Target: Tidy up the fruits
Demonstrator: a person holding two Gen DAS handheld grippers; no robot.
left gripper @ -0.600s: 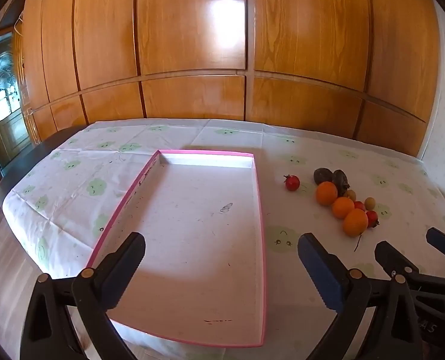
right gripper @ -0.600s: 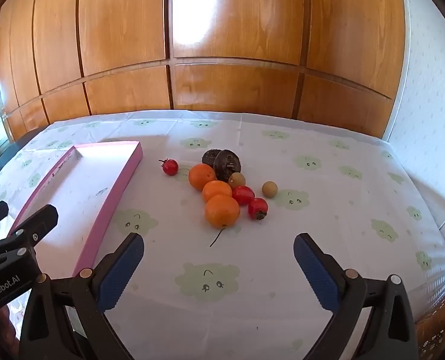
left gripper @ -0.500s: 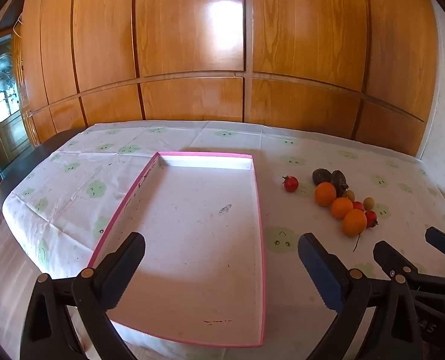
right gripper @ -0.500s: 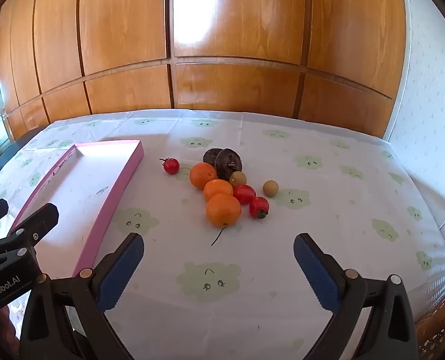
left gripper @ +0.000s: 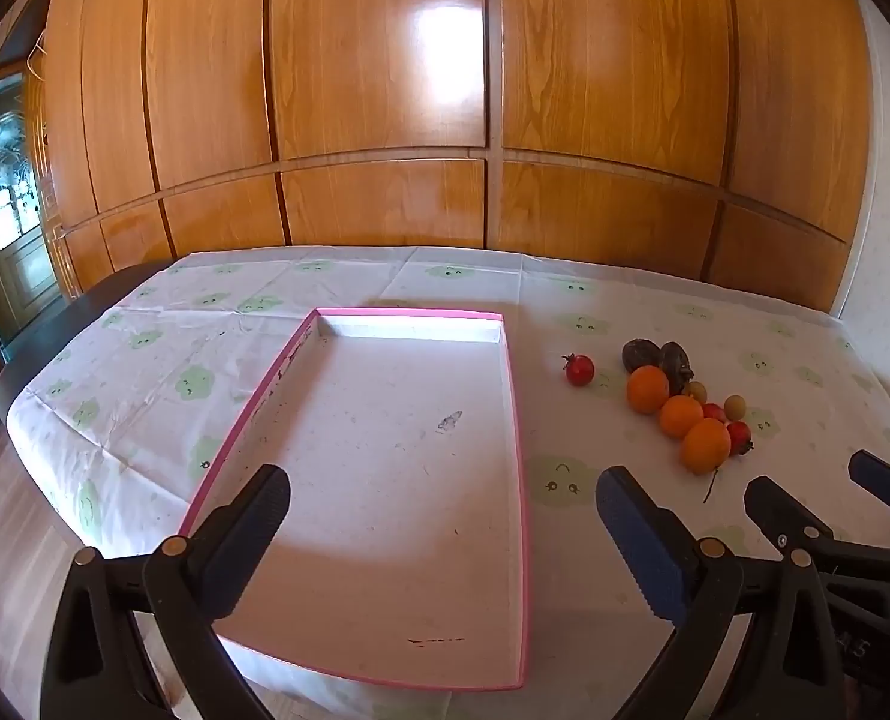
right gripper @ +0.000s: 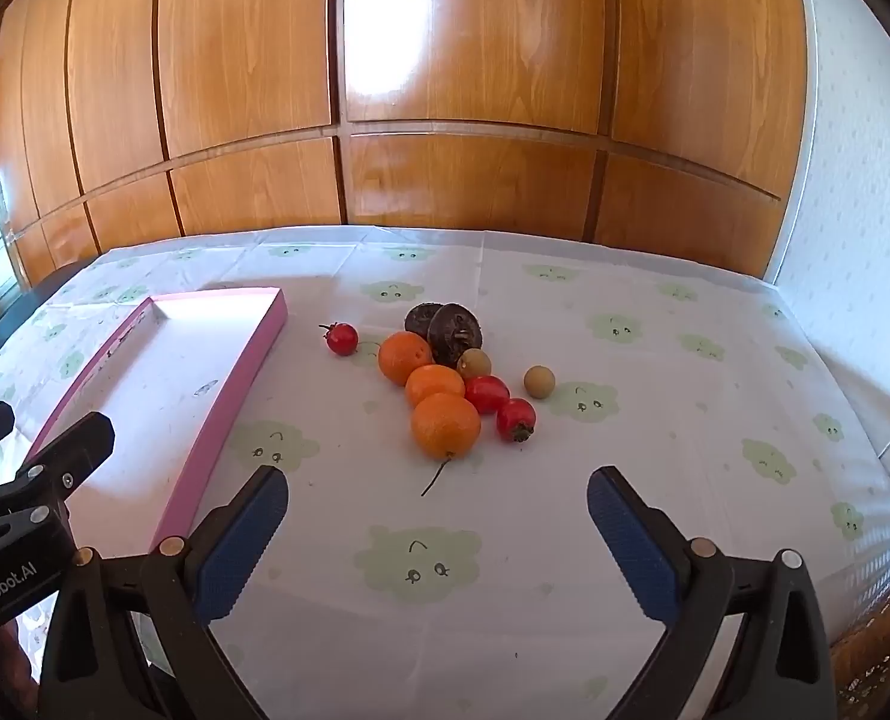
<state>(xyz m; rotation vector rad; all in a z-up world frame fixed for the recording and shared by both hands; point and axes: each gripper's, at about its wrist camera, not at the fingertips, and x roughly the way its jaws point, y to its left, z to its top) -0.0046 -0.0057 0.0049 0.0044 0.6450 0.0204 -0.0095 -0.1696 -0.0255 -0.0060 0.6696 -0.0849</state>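
Observation:
A shallow pink-rimmed tray (left gripper: 508,360) (right gripper: 253,354) lies bare on the clothed table. To its right sits a cluster of fruit: three oranges (right gripper: 445,425) (left gripper: 706,445), two dark wrinkled fruits (right gripper: 456,330), red tomatoes (right gripper: 486,393), two small tan fruits (right gripper: 539,382). One red tomato (right gripper: 342,338) (left gripper: 579,369) lies apart, nearer the tray. My left gripper (left gripper: 442,522) hovers open over the tray's near end. My right gripper (right gripper: 439,519) stands open short of the fruit, nothing between its fingers.
A white tablecloth with green cloud faces (right gripper: 655,420) covers the table. Wooden panelling (left gripper: 385,120) rises behind it. The table's left edge (left gripper: 31,414) drops to the floor; a papered wall (right gripper: 853,150) stands on the right.
Both views have crept very slightly; the fruit and tray lie where they were, and both grippers stay wide.

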